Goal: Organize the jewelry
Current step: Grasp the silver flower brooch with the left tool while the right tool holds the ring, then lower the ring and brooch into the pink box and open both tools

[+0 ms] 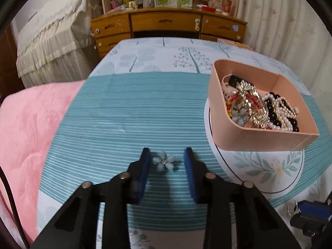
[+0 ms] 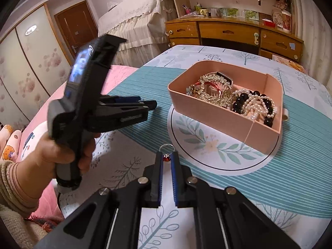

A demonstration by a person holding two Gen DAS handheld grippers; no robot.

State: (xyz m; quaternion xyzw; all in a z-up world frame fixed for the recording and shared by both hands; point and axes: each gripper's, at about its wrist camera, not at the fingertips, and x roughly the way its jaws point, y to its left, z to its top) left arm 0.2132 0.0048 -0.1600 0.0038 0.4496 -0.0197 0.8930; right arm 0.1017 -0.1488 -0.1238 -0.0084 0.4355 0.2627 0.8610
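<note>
A small pale blue flower piece point(image 1: 164, 161) lies on the teal striped cloth point(image 1: 134, 112) between the blue pads of my left gripper point(image 1: 167, 151). The jaws stand open around it, with a gap on its right side. The pink box point(image 1: 228, 124) to the right holds a gold clip point(image 1: 252, 101), pearl and black bead strands point(image 1: 278, 110) and another blue flower point(image 1: 237, 114). My right gripper point(image 2: 166, 154) is shut on a silver ring with a red stone point(image 2: 166, 147), just in front of the box point(image 2: 207, 112). In that view a hand point(image 2: 62, 151) holds the left gripper point(image 2: 149, 103).
The box stands on a round white mat with a leaf print point(image 1: 269, 170). A pink blanket point(image 1: 27, 124) lies along the left edge of the bed. A wooden dresser point(image 1: 166, 22) stands behind, and a curtain point(image 1: 280, 20) hangs at the right.
</note>
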